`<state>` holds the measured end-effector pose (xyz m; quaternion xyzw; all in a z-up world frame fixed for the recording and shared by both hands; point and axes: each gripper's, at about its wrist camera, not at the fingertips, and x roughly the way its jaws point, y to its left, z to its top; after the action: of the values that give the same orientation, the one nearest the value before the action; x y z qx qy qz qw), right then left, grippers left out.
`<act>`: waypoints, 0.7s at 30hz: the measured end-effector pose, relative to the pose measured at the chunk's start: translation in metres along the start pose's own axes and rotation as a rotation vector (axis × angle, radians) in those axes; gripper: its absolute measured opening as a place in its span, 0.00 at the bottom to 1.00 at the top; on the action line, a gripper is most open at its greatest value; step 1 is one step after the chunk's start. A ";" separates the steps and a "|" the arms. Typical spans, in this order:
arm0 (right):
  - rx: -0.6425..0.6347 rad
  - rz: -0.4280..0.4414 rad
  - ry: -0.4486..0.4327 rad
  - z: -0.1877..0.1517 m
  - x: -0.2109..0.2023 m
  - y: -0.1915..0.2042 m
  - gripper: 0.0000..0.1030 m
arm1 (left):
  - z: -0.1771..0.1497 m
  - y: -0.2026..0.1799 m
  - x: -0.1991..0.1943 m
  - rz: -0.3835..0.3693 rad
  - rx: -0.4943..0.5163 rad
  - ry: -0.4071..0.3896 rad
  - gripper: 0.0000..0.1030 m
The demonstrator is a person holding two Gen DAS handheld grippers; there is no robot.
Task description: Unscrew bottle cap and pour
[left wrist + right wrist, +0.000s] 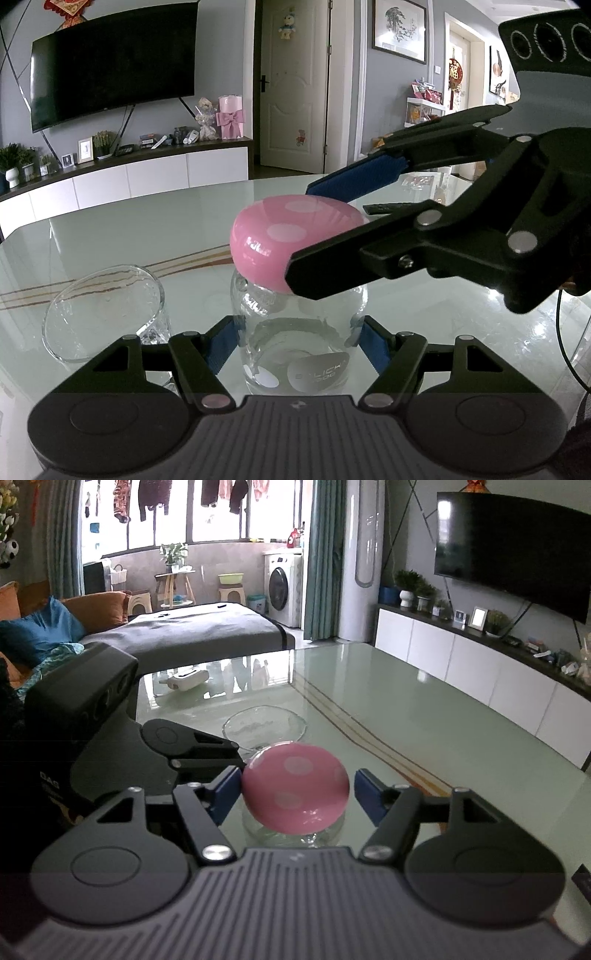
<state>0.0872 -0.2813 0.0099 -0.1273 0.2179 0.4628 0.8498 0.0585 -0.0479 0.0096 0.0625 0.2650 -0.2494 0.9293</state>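
Observation:
A clear glass bottle (pixel 299 347) with a pink dotted mushroom cap (pixel 280 240) stands on the glass table. My left gripper (pixel 297 343) is shut on the bottle's body, its blue pads against both sides. My right gripper (pixel 297 794) comes in from the right and straddles the cap (pixel 295 786). Its left pad touches the cap, and the right pad (pixel 369 794) stands a small gap off, so it is open. An empty clear glass bowl (pixel 103 306) sits left of the bottle, and it also shows in the right wrist view (pixel 264 725) beyond the cap.
The pale green glass table (pixel 147 229) has striped inlay lines. A dark remote (pixel 388 207) lies behind the cap. A white object (pixel 184 681) lies at the table's far end. A TV cabinet and a sofa stand beyond the table.

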 end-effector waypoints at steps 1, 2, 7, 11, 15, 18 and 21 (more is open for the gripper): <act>0.000 -0.006 -0.002 0.000 -0.001 0.000 0.71 | 0.000 0.000 0.000 0.000 0.000 0.000 0.72; 0.001 -0.011 -0.005 0.000 -0.002 -0.001 0.73 | 0.000 0.000 0.000 0.001 0.000 0.000 0.72; 0.035 -0.033 -0.044 -0.002 -0.011 0.004 0.83 | 0.000 0.003 0.000 0.001 -0.002 0.000 0.73; 0.085 -0.129 -0.068 -0.003 -0.011 0.015 0.83 | 0.001 0.004 0.000 0.000 0.000 -0.001 0.72; 0.103 -0.221 -0.071 -0.004 -0.005 0.033 0.83 | 0.001 0.005 0.001 0.000 0.002 -0.001 0.72; 0.135 -0.277 -0.079 -0.004 0.002 0.040 0.83 | 0.001 0.006 0.001 0.001 0.003 -0.002 0.72; 0.184 -0.325 -0.068 -0.006 0.010 0.042 0.81 | 0.001 0.006 0.001 0.001 0.003 -0.002 0.72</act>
<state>0.0554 -0.2536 -0.0011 -0.0667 0.2072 0.3014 0.9283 0.0629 -0.0436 0.0098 0.0640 0.2638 -0.2495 0.9295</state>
